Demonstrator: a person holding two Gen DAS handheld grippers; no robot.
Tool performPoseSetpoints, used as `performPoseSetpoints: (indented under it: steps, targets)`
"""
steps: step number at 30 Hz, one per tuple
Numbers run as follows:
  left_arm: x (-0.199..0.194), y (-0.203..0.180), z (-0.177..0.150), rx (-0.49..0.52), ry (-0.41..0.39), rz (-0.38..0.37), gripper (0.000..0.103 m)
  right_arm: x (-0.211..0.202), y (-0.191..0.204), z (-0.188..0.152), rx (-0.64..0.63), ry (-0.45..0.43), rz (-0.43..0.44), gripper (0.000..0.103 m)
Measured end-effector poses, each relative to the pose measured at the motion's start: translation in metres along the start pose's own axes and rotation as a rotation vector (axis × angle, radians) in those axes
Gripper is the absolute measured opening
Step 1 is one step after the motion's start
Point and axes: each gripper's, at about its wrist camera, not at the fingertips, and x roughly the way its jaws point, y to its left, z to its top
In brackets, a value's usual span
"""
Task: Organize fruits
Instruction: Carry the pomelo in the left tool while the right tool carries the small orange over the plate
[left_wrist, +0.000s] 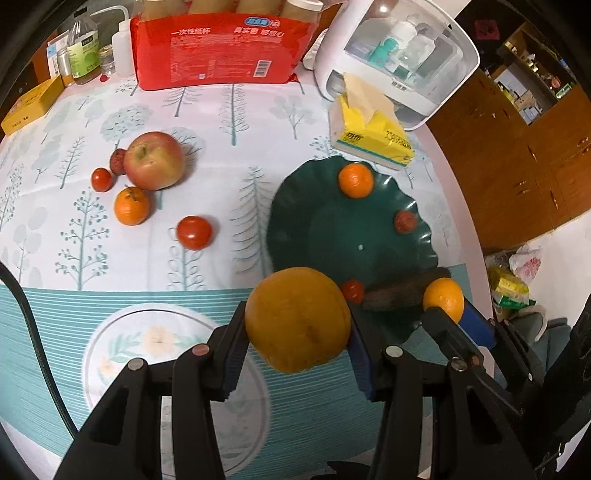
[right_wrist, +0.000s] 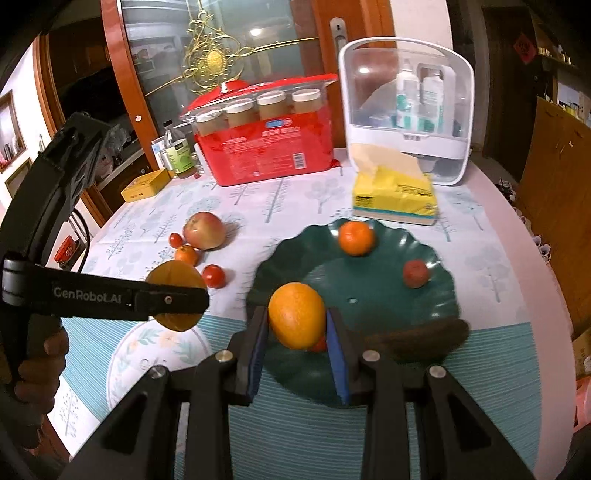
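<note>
Left gripper (left_wrist: 297, 332) jaws hold a big orange (left_wrist: 297, 319); right gripper (right_wrist: 297, 332) jaws hold a small orange (right_wrist: 296, 320) over the green plate (right_wrist: 436, 306).

left gripper (right_wrist: 177, 295) arm is showing "genrobot.ai" in white; far red cup package (left_wrist: 221, 48) is bearing "一次性纸杯"; the tissue pack's print is staying unreadable.

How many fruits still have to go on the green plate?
Done: a mandarin and two small red fruits sit on the green plate. In hand: the left gripper holds a big orange, the right gripper a smaller orange. Left: five, including the apple and a tomato.
</note>
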Motion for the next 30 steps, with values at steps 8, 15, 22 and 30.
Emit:
performPoseSetpoints:
  steps: [8, 15, 22, 30]
  targets:
    - [0.025, -0.031, -0.001, -0.022, -0.036, 0.005, 0.048, 0.004, -0.051, 0.003, 0.005, 0.020, -0.007, 0.031]
    - [0.043, -0.047, -0.003, -0.020, -0.080, 0.003, 0.048, 0.019, -0.092, -0.001, 0.065, 0.046, 0.009, 0.031]
    - [0.058, -0.048, -0.002, -0.031, -0.089, 0.022, 0.048, 0.037, -0.110, -0.005, 0.091, 0.075, 0.034, 0.031]
    - [0.070, -0.046, -0.001, -0.037, -0.058, 0.053, 0.051, 0.045, -0.110, -0.006, 0.092, 0.071, 0.054, 0.032]
